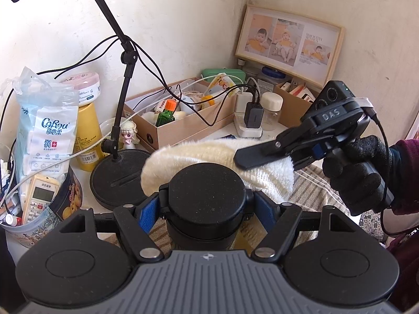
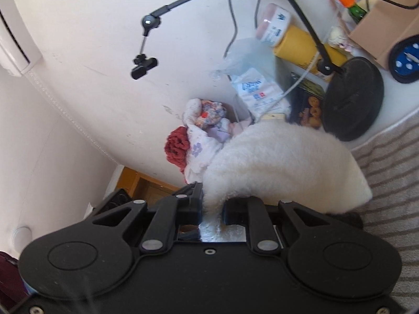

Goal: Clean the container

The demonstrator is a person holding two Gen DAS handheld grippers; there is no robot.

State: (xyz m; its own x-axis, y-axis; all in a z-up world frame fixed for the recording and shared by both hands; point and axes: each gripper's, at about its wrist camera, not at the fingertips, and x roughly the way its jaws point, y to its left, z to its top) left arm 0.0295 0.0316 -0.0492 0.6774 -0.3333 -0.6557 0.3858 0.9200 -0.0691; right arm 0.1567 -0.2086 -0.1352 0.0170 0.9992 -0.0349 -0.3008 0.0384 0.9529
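Observation:
A black cylindrical container (image 1: 207, 191) with a flat black lid stands upright between the blue pads of my left gripper (image 1: 207, 212), which is shut on its body. A fluffy white cloth (image 1: 199, 154) drapes over the far side of the lid. My right gripper (image 1: 246, 162), held by a black-gloved hand, comes in level from the right and is shut on that cloth. In the right wrist view the cloth (image 2: 282, 164) is pinched between the jaws of the right gripper (image 2: 212, 209) and bulges out ahead, hiding most of the container.
A round black stand base (image 1: 117, 178) sits just left of the container, its pole rising overhead. Behind are a cardboard box (image 1: 183, 128) of bottles, a power strip (image 1: 248, 128) and a picture frame (image 1: 288, 44). A tin with a remote (image 1: 39, 204) stands left. A striped mat (image 1: 314, 193) covers the table.

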